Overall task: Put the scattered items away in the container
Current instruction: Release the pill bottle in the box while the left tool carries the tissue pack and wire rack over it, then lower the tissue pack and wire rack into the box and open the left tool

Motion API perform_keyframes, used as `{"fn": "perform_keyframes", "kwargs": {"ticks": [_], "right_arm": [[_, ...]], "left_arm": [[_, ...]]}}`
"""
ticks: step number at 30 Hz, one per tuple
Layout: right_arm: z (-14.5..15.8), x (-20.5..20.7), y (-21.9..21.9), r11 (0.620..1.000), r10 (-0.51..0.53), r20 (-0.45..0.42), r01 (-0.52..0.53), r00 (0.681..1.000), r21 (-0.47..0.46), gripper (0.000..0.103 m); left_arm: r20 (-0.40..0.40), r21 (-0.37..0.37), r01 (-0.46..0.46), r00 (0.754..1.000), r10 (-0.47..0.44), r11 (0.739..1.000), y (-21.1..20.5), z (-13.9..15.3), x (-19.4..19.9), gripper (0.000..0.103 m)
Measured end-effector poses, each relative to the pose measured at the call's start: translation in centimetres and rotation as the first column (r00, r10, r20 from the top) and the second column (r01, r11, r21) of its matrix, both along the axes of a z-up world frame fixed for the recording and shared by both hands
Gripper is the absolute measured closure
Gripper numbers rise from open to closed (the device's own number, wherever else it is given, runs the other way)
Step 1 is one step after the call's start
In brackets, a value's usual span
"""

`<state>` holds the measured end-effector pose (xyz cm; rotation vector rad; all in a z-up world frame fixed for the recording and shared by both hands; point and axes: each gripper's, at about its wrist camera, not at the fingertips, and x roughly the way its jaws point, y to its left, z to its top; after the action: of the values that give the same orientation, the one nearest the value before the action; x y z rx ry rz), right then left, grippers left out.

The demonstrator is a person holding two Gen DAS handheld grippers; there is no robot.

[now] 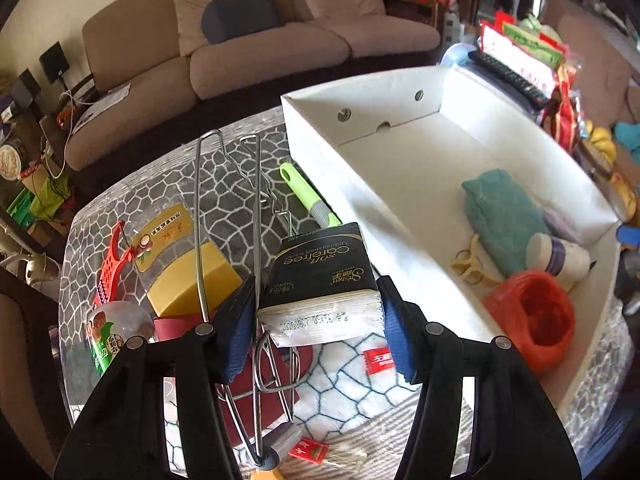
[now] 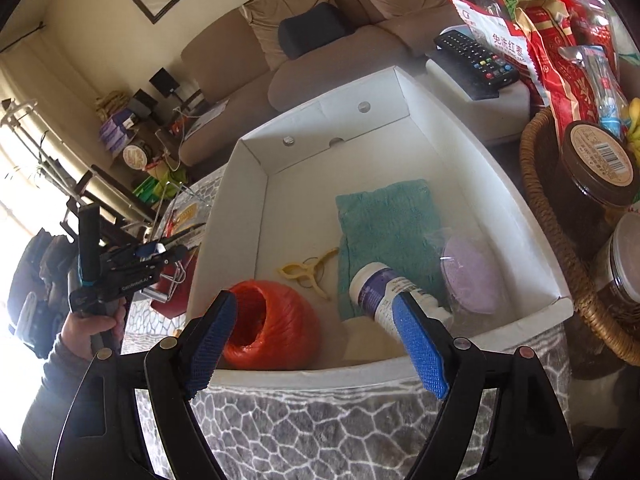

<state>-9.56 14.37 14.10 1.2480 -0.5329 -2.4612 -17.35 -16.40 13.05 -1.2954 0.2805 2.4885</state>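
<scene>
My left gripper point(image 1: 316, 294) is shut on a black-wrapped tissue pack point(image 1: 320, 264) and holds it off the table, just left of the white box point(image 1: 320, 136). The box point(image 2: 256, 184) holds a teal cloth point(image 2: 384, 224), a red twine ball point(image 2: 276, 320), a white bottle point(image 2: 384, 292), a yellow clip point(image 2: 304, 272) and a purple disc point(image 2: 468, 272). My right gripper point(image 2: 314, 304) stands open over the box's near wall, with nothing between its pads. On the table left of the box lie a packed yellow sponge point(image 1: 188, 276), a red grater point(image 1: 112, 264), a green-handled tool point(image 1: 304, 192) and a wire rack point(image 1: 228, 200).
A wicker basket point(image 2: 548, 240) with jars point(image 2: 600, 160) crowds the box's right side. A remote point(image 2: 476, 60) and snack bags point(image 2: 540, 40) sit behind it. A green-labelled bottle point(image 1: 108, 340) and small red packets point(image 1: 376, 360) lie near my left gripper. A sofa point(image 1: 240, 60) stands beyond the table.
</scene>
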Motion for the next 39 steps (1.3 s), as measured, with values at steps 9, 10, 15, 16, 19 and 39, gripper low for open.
{"fn": "perform_keyframes", "kwargs": {"ticks": [9, 10, 15, 16, 19, 39], "right_arm": [[1.7, 0.7, 1.3, 0.993, -0.025, -0.012, 0.024, 1.000, -0.117, 0.020], [1.9, 0.7, 1.7, 0.991, -0.032, -0.009, 0.030, 0.999, -0.133, 0.020], [2.5, 1.1, 3.7, 0.985, -0.059, -0.016, 0.055, 0.998, -0.161, 0.020], [2.5, 1.2, 4.1, 0.985, -0.063, -0.017, 0.059, 0.998, -0.162, 0.020], [2.1, 1.2, 5.1, 0.986, -0.066, -0.010, 0.064, 0.998, -0.155, 0.020], [-3.8, -5.9, 3.6, 0.998, 0.000, 0.071, -0.004, 0.997, 0.056, 0.020]], "left_arm": [[0.018, 0.247, 0.050, 0.998, -0.056, 0.968, 7.5, 4.6, 1.9, 0.049], [0.029, 0.279, 0.056, 0.997, -0.067, 0.959, 8.6, 4.6, 1.8, 0.049], [0.042, 0.348, 0.080, 0.994, -0.101, 0.934, 14.1, 5.4, 1.1, 0.049], [0.040, 0.342, 0.080, 0.994, -0.099, 0.936, 15.1, 5.4, 0.8, 0.049], [0.064, 0.350, 0.048, 0.995, -0.075, 0.935, 17.5, 4.5, -0.5, 0.049], [0.022, 0.129, -0.102, 0.995, 0.100, 0.986, 19.4, -1.5, -5.2, 0.007]]}}
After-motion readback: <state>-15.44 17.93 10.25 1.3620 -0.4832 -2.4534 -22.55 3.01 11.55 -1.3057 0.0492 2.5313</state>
